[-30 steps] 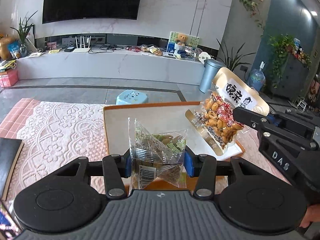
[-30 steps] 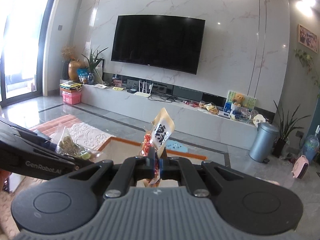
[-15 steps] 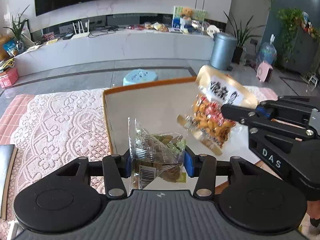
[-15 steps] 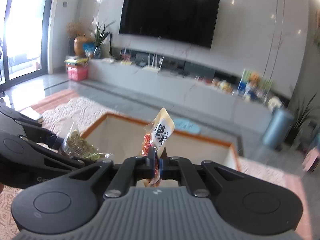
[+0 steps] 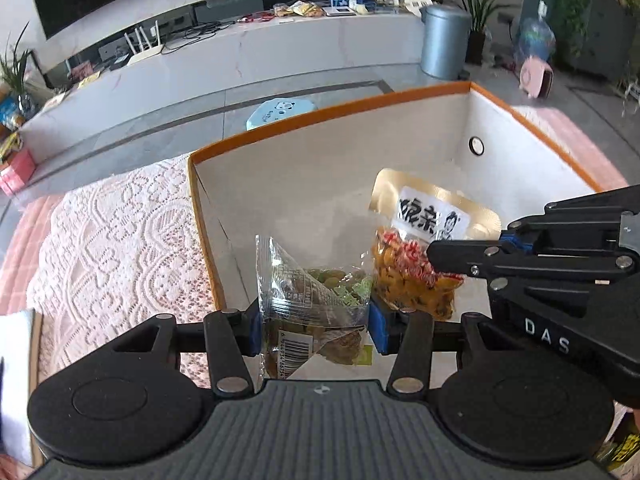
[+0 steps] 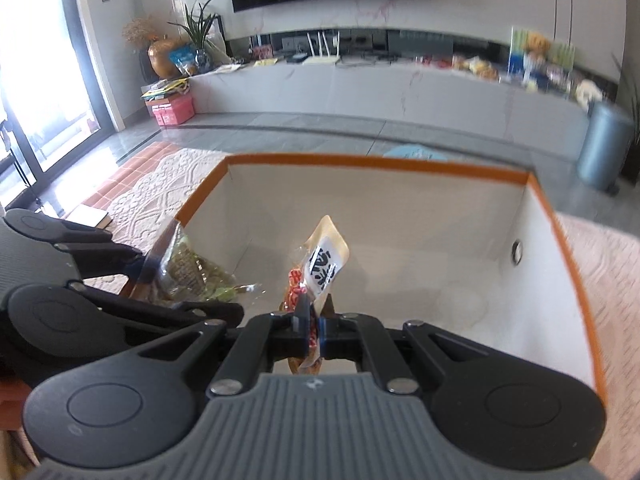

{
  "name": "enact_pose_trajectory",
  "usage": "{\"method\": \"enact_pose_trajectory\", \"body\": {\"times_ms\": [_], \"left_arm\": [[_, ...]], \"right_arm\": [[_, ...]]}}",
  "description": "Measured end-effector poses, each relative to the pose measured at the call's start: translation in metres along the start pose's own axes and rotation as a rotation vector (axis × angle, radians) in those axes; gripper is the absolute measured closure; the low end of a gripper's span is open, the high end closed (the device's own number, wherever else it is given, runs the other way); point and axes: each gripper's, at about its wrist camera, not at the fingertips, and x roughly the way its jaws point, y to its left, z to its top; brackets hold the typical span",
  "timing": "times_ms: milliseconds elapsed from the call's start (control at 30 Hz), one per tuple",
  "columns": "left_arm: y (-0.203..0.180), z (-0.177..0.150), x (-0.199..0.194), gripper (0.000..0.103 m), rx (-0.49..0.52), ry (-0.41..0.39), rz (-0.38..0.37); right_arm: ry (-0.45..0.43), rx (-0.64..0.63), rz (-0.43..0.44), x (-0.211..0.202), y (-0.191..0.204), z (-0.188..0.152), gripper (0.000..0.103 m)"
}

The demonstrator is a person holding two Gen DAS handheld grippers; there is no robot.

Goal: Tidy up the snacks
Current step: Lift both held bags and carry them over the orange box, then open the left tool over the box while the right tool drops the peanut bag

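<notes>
Our left tongs (image 5: 314, 322) clamped the clear green-bean packet (image 5: 312, 300); our right tongs (image 6: 314, 330) pinched the gold peanut pouch (image 5: 420, 248). Both hung upright, side by side, directly above the orange-rimmed white box (image 5: 320, 118).

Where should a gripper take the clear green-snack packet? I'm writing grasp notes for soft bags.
Grip the clear packet across its lower body, from the side facing the camera, one finger on each side edge, as the left gripper does. It is a puffy pouch with loose contents; squeezing its width looks steadier than pinching the thin top seal.
</notes>
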Motion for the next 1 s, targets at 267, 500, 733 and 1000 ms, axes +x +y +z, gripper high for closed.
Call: {"method": "enact_pose_trajectory", "body": {"times_ms": [267, 500, 733, 1000], "left_arm": [[-0.012, -0.003, -0.005, 0.041, 0.034, -0.008, 0.053], [-0.005, -0.006, -0.036, 0.026, -0.023, -0.119, 0.055], [0.002, -0.013, -0.058, 0.022, -0.14, -0.156, 0.072], [0.0, -0.018, -0.066, 0.022, -0.136, -0.15, 0.087]], "right_arm": [[0.052, 0.016, -0.012, 0.005, 0.0, -0.01, 0.103], [0.07, 0.043, -0.003, 0.003, -0.003, -0.008, 0.103], [0.124, 0.072, -0.058, 0.015, -0.007, -0.004, 0.103], [0.212, 0.073, -0.146, 0.034, -0.009, -0.002, 0.088]]}}
